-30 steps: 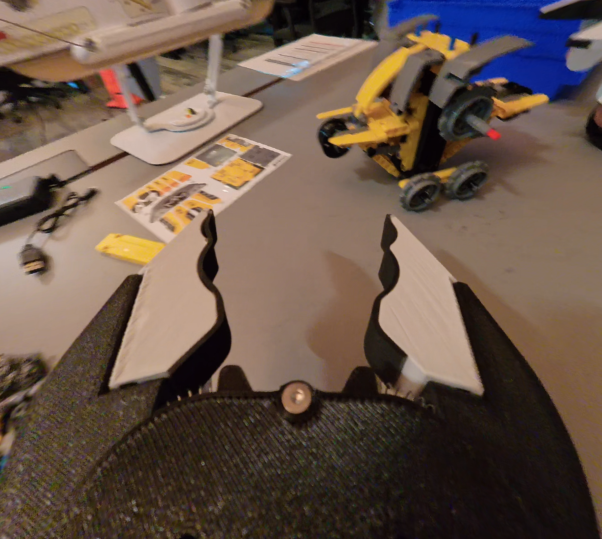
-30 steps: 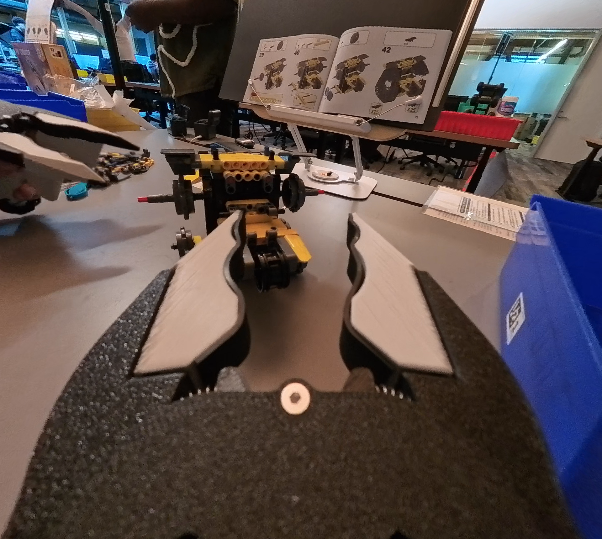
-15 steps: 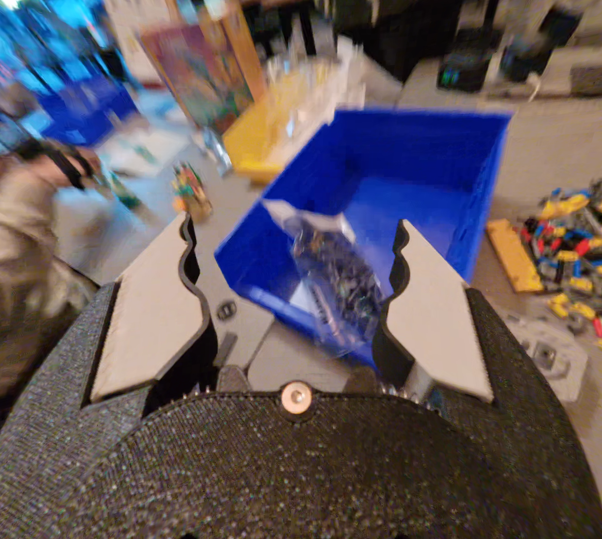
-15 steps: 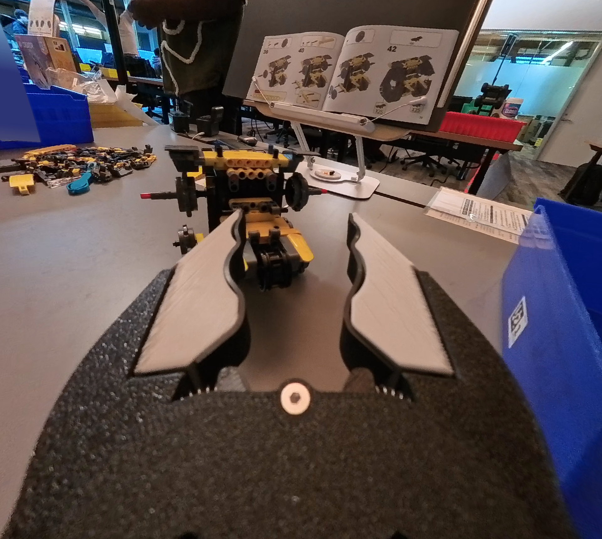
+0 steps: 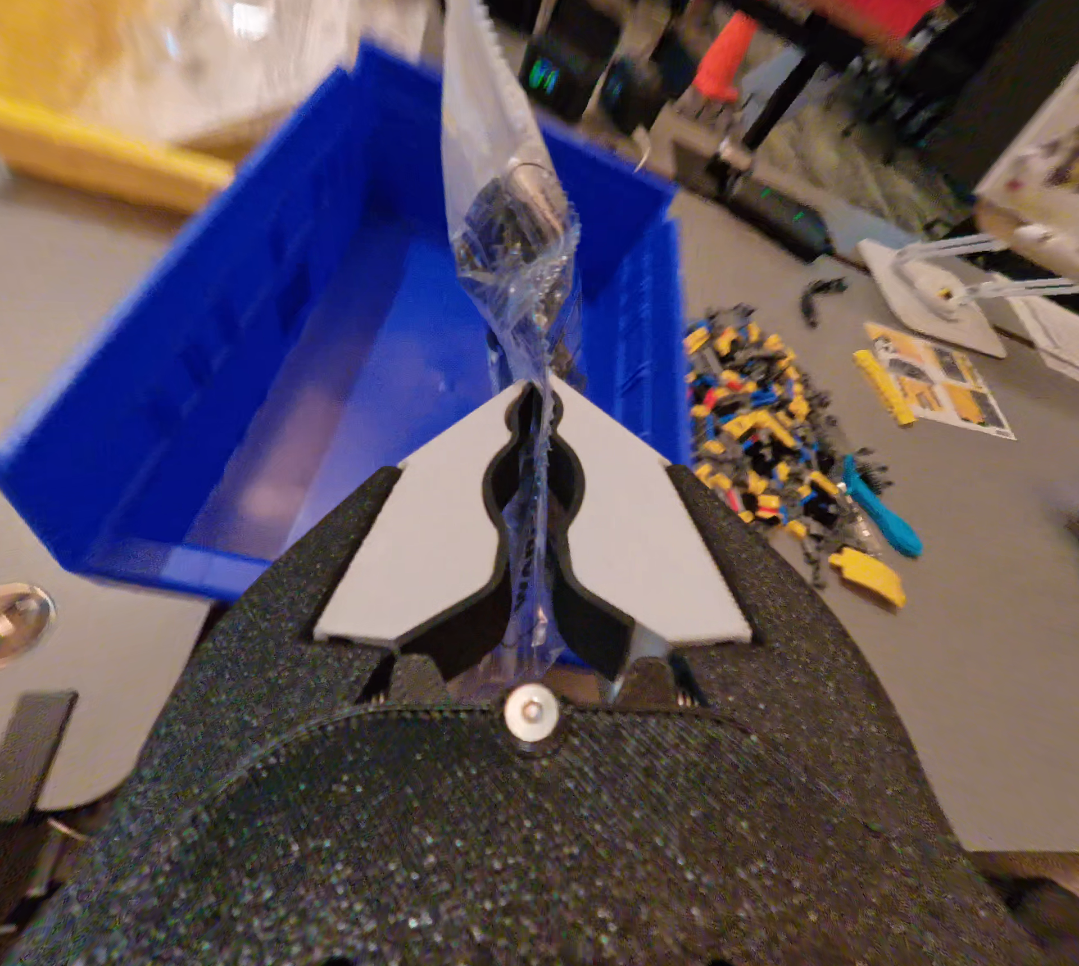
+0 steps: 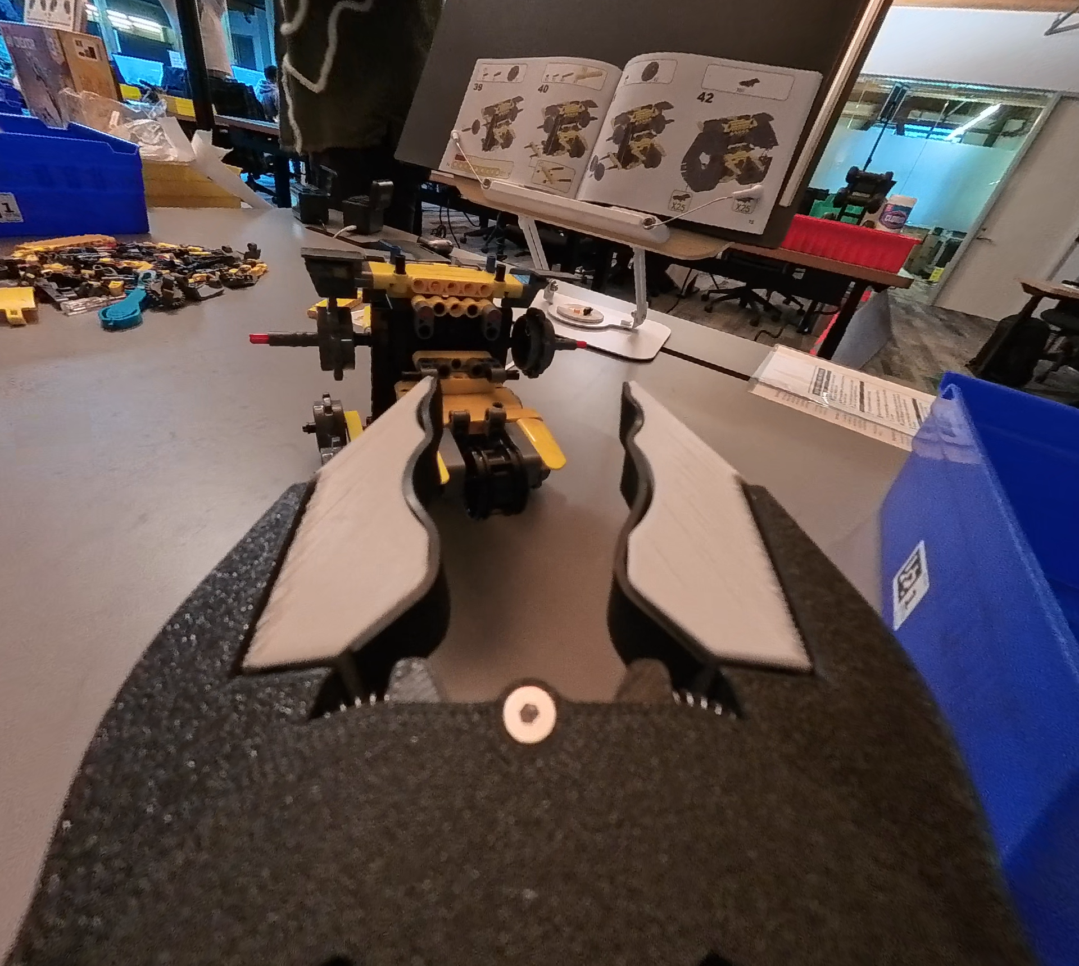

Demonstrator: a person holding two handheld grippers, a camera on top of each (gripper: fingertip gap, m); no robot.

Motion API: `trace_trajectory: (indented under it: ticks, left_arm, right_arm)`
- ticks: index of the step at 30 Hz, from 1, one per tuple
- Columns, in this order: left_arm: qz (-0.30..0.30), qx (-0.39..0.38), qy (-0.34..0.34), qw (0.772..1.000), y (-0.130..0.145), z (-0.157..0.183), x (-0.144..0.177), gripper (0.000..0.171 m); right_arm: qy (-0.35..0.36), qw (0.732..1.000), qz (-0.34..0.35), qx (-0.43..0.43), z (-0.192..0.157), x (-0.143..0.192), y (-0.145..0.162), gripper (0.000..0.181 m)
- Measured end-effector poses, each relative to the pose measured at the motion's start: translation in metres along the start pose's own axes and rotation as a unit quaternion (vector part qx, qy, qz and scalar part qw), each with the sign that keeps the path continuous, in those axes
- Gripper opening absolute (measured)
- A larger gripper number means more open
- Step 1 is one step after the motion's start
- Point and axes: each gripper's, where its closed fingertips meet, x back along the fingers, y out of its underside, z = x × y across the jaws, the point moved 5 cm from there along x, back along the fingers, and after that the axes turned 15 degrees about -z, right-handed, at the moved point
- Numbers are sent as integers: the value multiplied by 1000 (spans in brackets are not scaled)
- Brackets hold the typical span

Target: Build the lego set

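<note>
Left tool (image 5: pixel 538 392) clenched on a clear plastic bag (image 5: pixel 514 214) of small dark parts; bag sticks up past the fingertips toward 12 o'clock, above the blue bin (image 5: pixel 245 354), whose far wall sits behind it. Grey surface (image 5: pixel 963 617) carries the bin. At 3 o'clock of the bin, touching or just beside its wall (blur, cannot tell which): heap of loose yellow, black and blue bricks (image 5: pixel 765 447). Teal separator tool (image 5: pixel 881 517) lies at the heap's 4 o'clock edge. Printed sheet (image 5: pixel 934 389) further toward 2 o'clock. Right tool (image 6: pixel 528 392) released, fingers wide apart, gripping nothing, low over the surface (image 6: pixel 146 459). Partly built yellow-and-black brick vehicle (image 6: pixel 449 354) stands just ahead at 12 o'clock, its front wheel showing between the fingers; contact not clear. Second blue bin (image 6: pixel 992 558) at 3 o'clock. Open instruction booklet (image 6: pixel 636 132) on a stand beyond the vehicle, 1 o'clock. Person's torso (image 6: pixel 350 4) behind, 11 o'clock.
</note>
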Motion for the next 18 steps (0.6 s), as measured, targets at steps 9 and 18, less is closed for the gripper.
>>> trace_trajectory:
  ticks: [9, 18]
  left_arm:
    - [59, -201, 77, 975, -12, 175, 81, 0]
    - [-27, -318, 252, 913, 93, 346, 12, 0]
  right_arm:
    - [27, 994, 98, 44, -53, 29, -59, 50]
    - [-238, 962, 129, 29, -240, 2, -152, 55]
